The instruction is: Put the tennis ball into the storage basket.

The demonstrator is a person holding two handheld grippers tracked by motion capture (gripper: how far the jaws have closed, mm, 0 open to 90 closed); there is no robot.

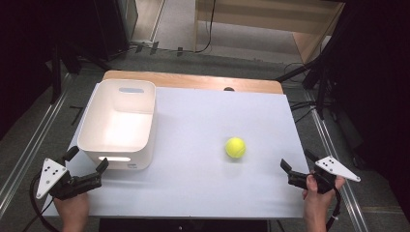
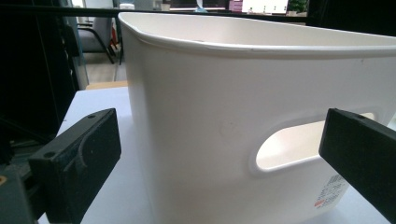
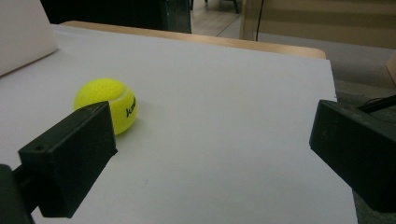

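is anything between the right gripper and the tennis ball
Nothing visible. Bare white table lies between the open right gripper and the tennis ball. The white bin sits well off to the left, by the left gripper.

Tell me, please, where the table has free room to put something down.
Free: the sheet between the white bin and the tennis ball, and behind the ball. Crowded: the near left, where the left gripper faces the bin.

Tennis ball (image 3: 106, 105): black lettering, partly hidden, unreadable. White bin (image 2: 224, 107): barcode sticker, print too small.
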